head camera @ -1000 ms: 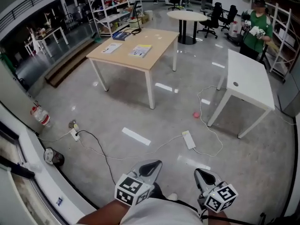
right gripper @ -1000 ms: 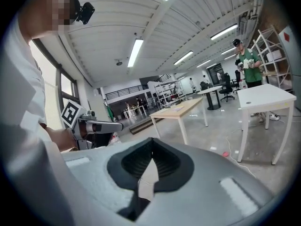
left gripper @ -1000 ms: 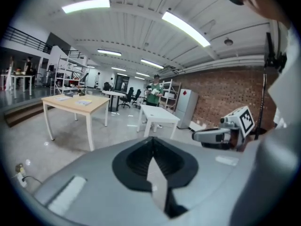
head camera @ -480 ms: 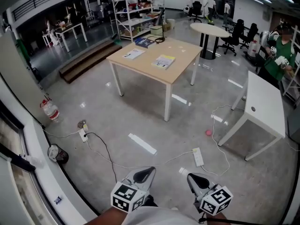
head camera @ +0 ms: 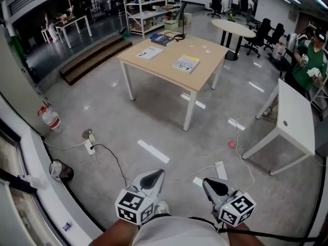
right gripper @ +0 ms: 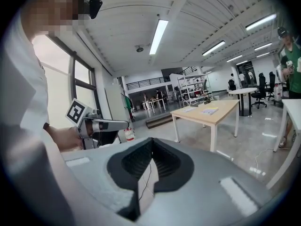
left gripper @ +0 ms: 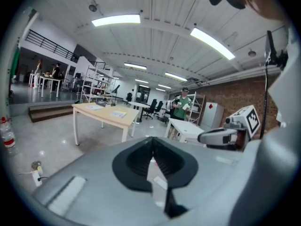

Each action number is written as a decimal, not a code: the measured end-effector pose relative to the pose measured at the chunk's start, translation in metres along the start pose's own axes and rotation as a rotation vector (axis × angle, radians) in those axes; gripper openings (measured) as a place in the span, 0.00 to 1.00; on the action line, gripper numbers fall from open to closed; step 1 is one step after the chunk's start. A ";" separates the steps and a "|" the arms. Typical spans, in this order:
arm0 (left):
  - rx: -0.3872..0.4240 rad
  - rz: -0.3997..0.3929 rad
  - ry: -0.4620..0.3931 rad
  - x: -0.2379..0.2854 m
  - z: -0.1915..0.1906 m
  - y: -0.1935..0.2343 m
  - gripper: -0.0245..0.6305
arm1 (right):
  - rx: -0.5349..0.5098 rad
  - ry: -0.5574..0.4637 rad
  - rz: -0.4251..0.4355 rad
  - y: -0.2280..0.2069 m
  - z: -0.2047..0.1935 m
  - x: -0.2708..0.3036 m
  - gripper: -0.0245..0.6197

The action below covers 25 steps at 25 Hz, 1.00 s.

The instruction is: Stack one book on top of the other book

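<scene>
Two grippers, both clenched on nothing: the left gripper [head camera: 152, 177] and the right gripper [head camera: 210, 184] hang low in front of the person, jaws pressed together. The books are well apart from them, across the grey floor on the wooden table [head camera: 165, 61]. A dark book [head camera: 162, 39] lies at the far corner, a yellow-and-white book [head camera: 186, 63] nearer the right edge, and a white booklet [head camera: 150, 52] between them towards the left. I'd guess the dark one is thicker and stiffer, a good base. The yellow one looks thin and light, likely to sag, so take it by the spine or a long edge, sliding it over the table's edge first if the jaws can't get under. From here the covers are too small to read, thickness is hard to judge, and I can't tell whether the white booklet is a book or loose paper.
</scene>
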<state>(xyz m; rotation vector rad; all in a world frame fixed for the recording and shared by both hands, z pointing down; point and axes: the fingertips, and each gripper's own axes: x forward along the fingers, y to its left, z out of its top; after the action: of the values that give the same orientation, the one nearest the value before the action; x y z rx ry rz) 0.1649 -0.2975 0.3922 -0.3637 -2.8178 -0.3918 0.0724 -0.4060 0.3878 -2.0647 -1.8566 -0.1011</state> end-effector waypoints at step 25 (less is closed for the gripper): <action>-0.080 0.154 0.016 0.046 0.044 0.175 0.04 | -0.008 0.034 0.158 -0.039 0.061 0.220 0.04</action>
<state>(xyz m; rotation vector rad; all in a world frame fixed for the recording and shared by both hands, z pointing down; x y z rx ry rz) 0.1611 -0.1121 0.4057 -0.5874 -2.7407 -0.4727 0.0525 -0.1757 0.4031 -2.1928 -1.6683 -0.1033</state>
